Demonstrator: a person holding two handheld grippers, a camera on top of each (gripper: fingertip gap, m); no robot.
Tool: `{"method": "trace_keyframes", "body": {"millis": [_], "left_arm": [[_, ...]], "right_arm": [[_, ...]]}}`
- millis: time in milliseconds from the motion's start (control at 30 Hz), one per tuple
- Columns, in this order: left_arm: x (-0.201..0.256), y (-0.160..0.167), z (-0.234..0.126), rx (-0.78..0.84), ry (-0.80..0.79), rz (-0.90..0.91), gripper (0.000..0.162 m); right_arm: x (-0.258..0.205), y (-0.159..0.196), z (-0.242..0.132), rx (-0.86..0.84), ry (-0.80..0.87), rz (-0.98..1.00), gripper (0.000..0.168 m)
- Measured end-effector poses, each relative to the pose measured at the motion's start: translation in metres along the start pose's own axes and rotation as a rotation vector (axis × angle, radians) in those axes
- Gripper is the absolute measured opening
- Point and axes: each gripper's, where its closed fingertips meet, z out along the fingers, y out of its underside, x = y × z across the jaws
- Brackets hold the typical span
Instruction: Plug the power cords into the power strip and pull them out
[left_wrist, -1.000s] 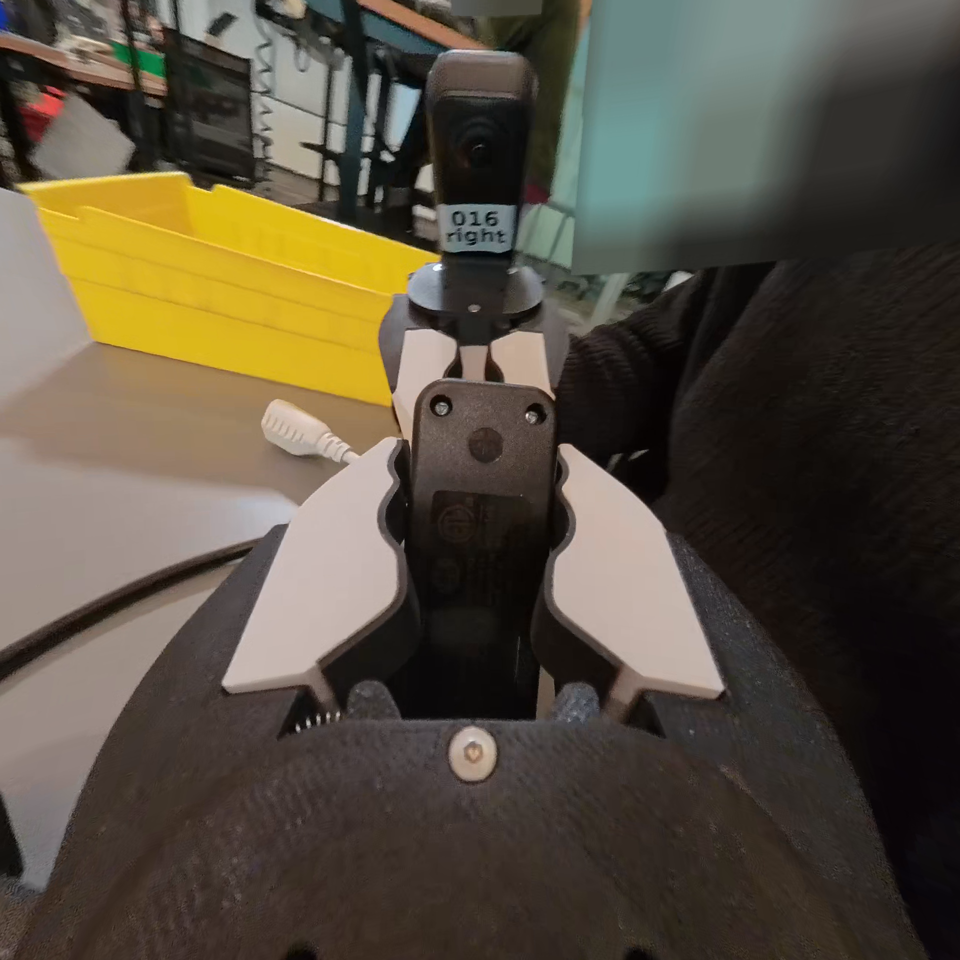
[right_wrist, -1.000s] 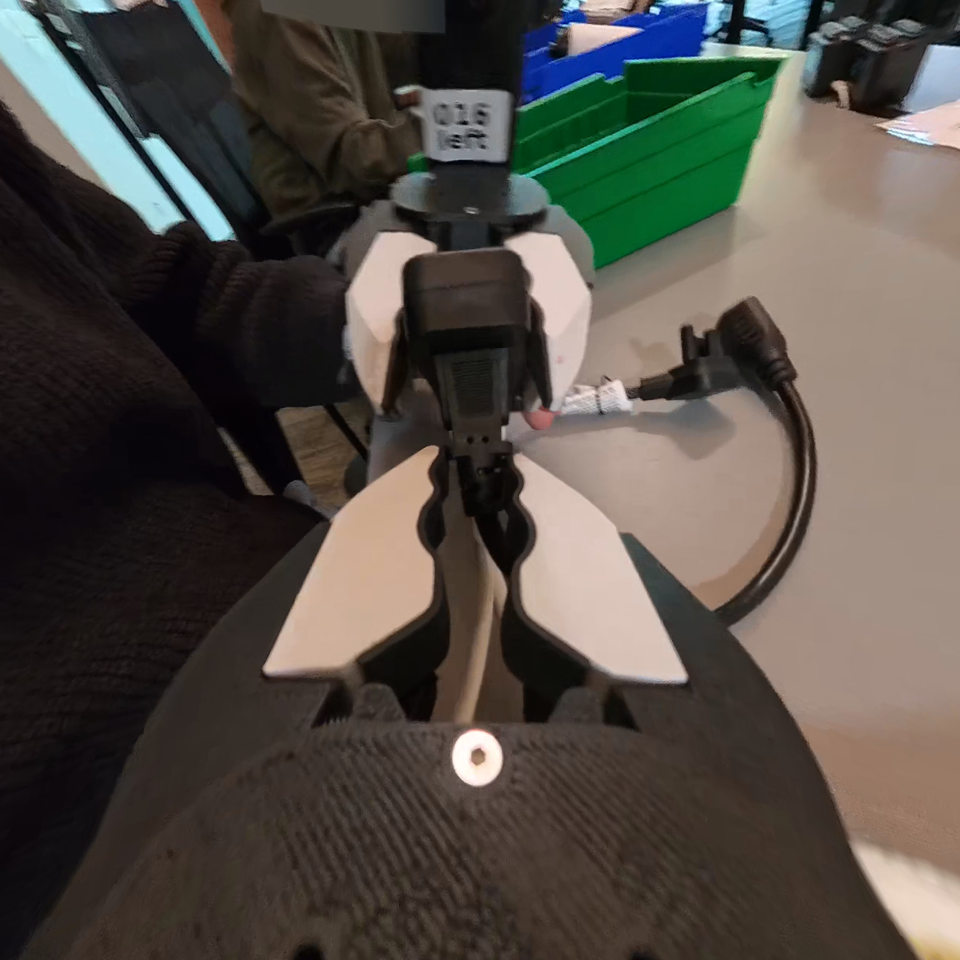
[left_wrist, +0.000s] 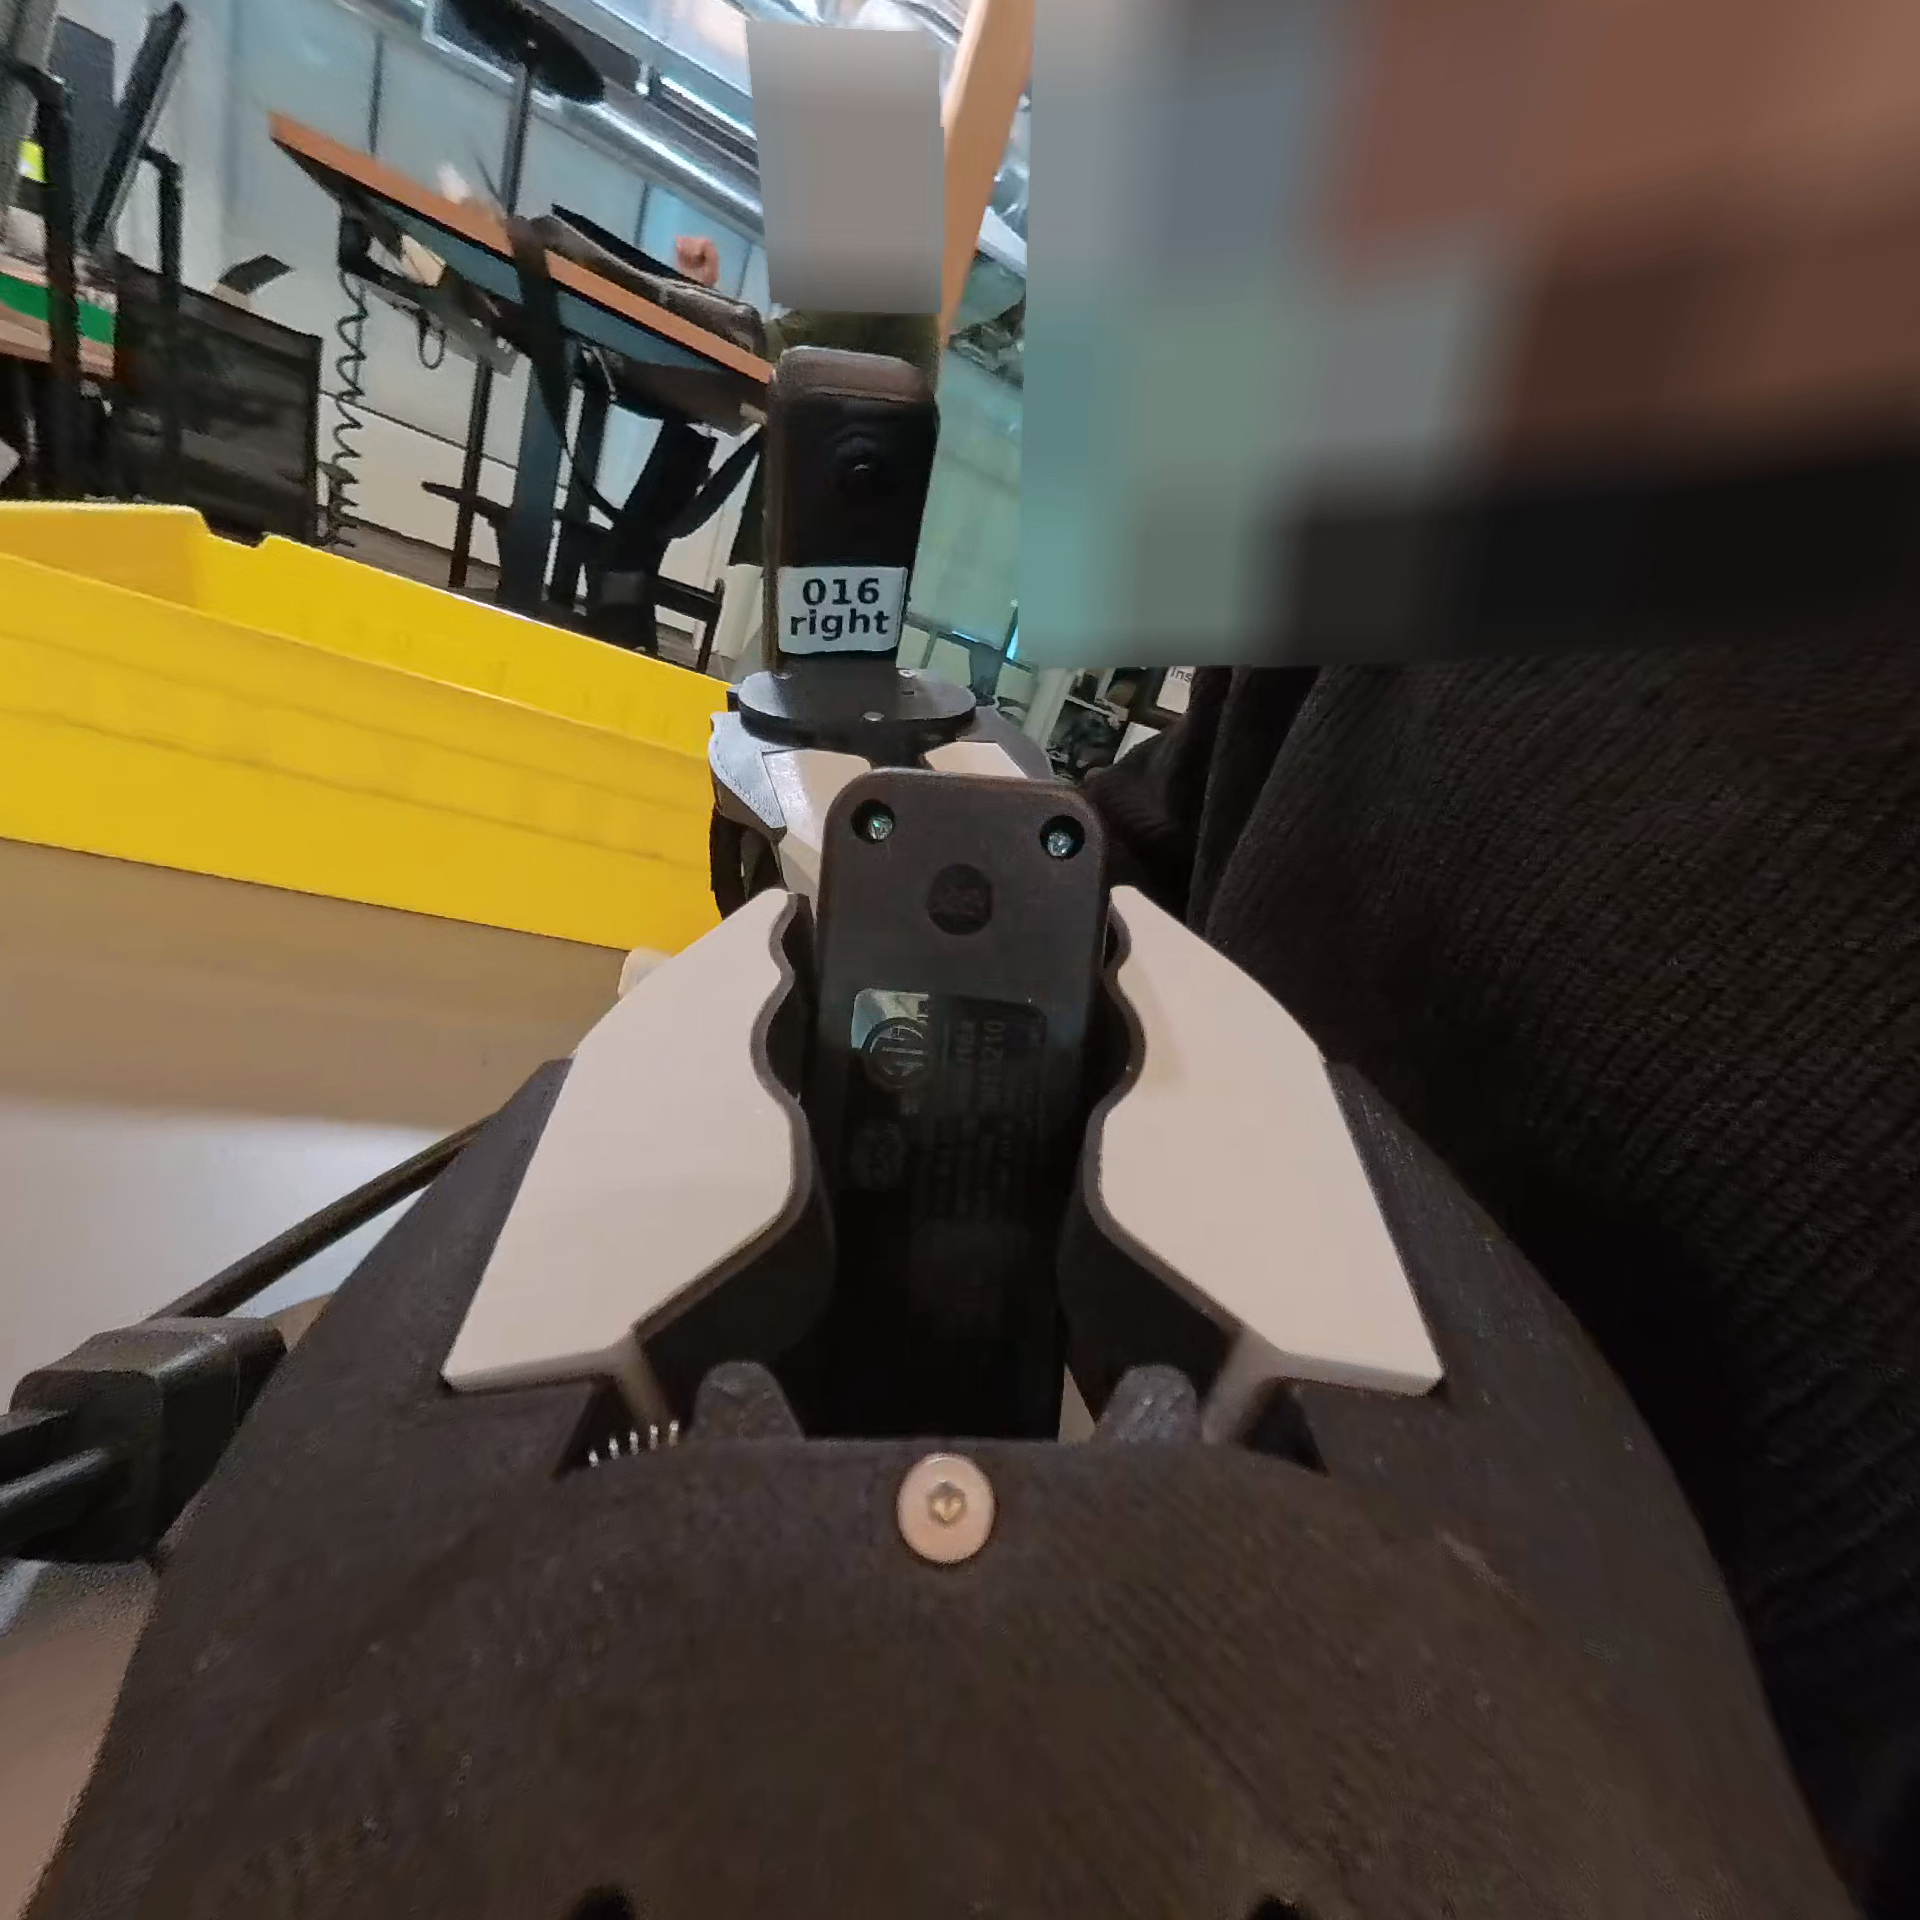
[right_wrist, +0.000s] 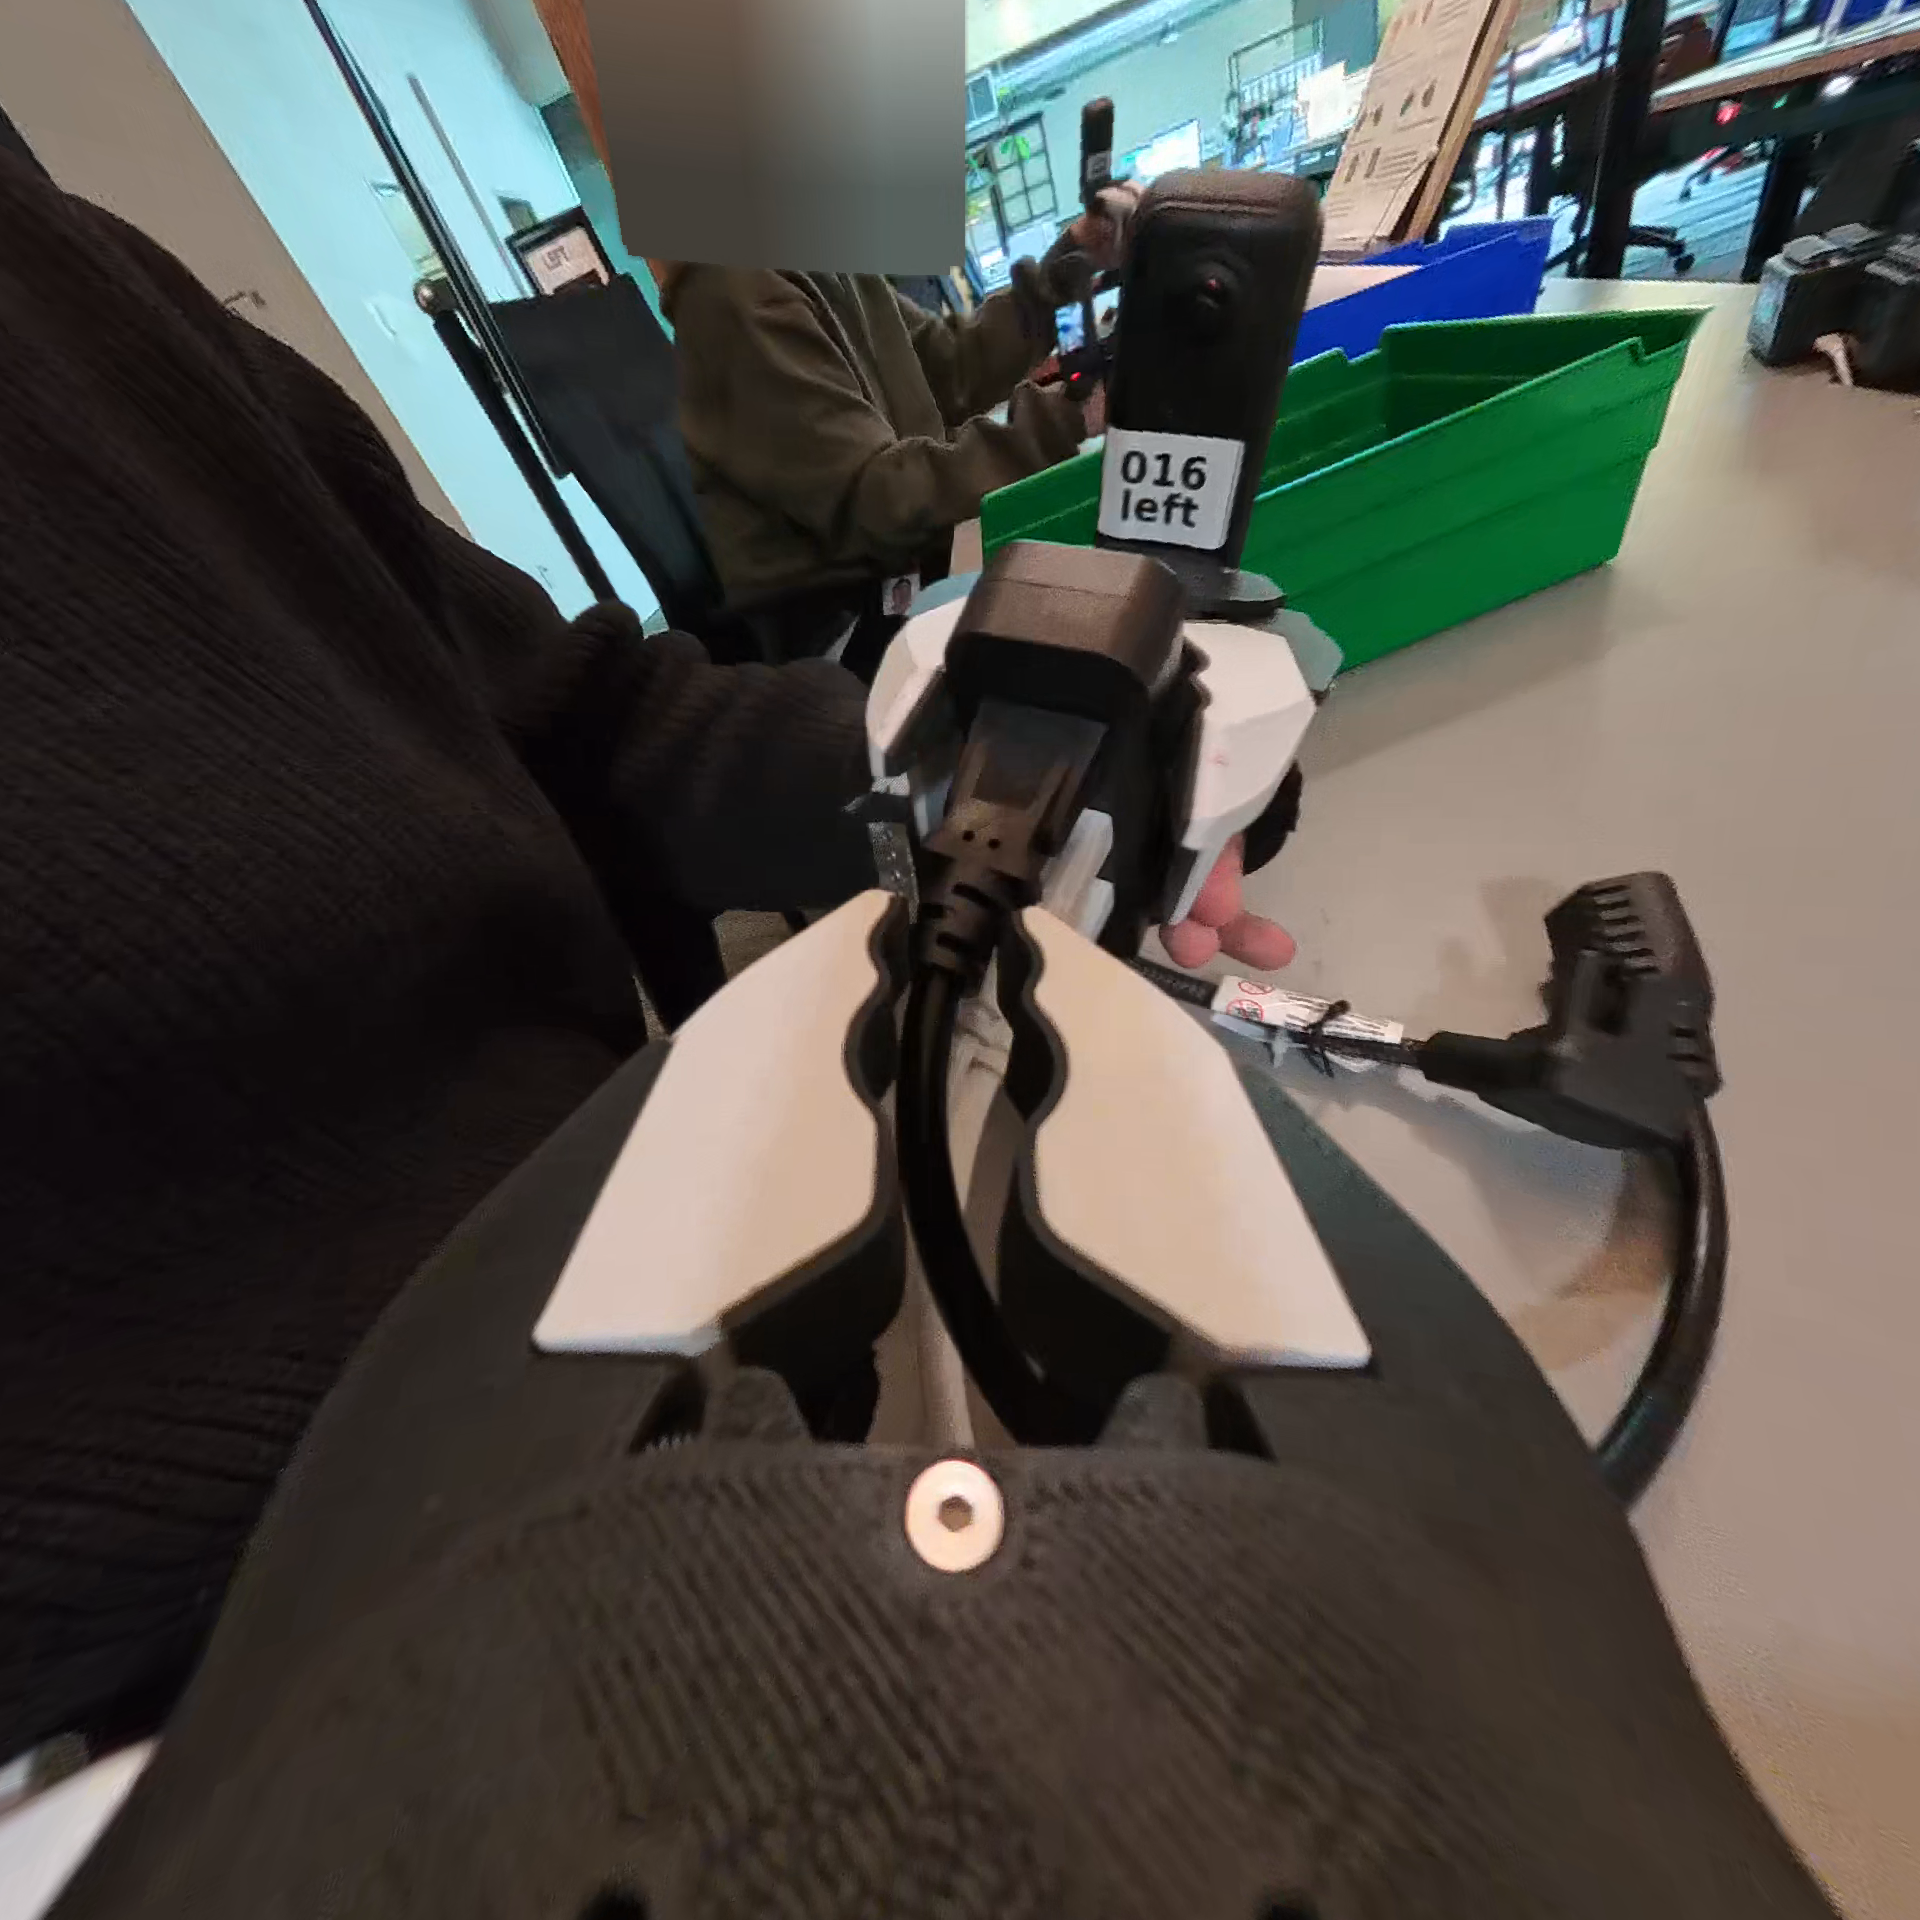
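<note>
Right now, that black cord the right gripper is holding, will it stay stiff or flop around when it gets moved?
The black cord looks thick and curves smoothly through the right gripper, so it probably bends without going limp. Its plug seems rigid, seated in the power strip. The loose length may drag and tug sideways.

Your grey table (right_wrist: 1714, 831) carries a green bin (right_wrist: 1455, 488), a yellow bin (left_wrist: 312, 727), and a loose black plug (right_wrist: 1621, 1018) with its looping cord (right_wrist: 1694, 1299).
</note>
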Motion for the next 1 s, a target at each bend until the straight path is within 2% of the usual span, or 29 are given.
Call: {"method": "trace_keyframes", "body": {"millis": [100, 267, 367, 433, 500, 533, 600, 700, 800, 900, 1000], "left_arm": [[0.005, -0.001, 0.002, -0.005, 0.012, 0.026, 0.052], [-0.006, -0.002, -0.004, -0.015, -0.077, 0.044, 0.052], [-0.013, -0.001, -0.005, -0.035, -0.144, 0.062, 0.052], [-0.018, -0.001, -0.010, -0.031, -0.174, 0.051, 0.052], [-0.024, -0.005, -0.016, 0.000, -0.204, 0.027, 0.053], [-0.027, -0.008, -0.019, 0.025, -0.217, 0.012, 0.053], [-0.033, -0.016, -0.027, 0.092, -0.245, -0.026, 0.053], [-0.043, -0.028, -0.042, 0.226, -0.281, -0.117, 0.052], [-0.048, -0.036, -0.056, 0.341, -0.288, -0.208, 0.052], [-0.051, -0.043, -0.070, 0.457, -0.287, -0.275, 0.052], [-0.053, -0.050, -0.085, 0.603, -0.279, -0.322, 0.052]], "right_arm": [[-0.005, -0.001, -0.001, 0.008, -0.037, 0.002, 0.018], [0.009, -0.003, 0.001, 0.054, 0.045, 0.047, 0.017], [0.019, -0.003, -0.002, 0.063, 0.150, -0.063, 0.016], [0.027, -0.014, -0.013, 0.130, 0.250, -0.165, 0.016], [0.036, -0.031, -0.029, 0.250, 0.325, -0.234, 0.028], [0.038, -0.040, -0.038, 0.328, 0.345, -0.241, 0.039], [0.044, -0.051, -0.053, 0.442, 0.349, -0.187, 0.049], [0.053, -0.050, -0.061, 0.453, 0.358, -0.145, 0.057], [0.054, -0.053, -0.065, 0.437, 0.419, -0.223, 0.054], [0.061, -0.061, -0.085, 0.451, 0.566, -0.298, 0.040], [0.074, -0.060, -0.106, 0.476, 0.702, -0.255, 0.034]]}}
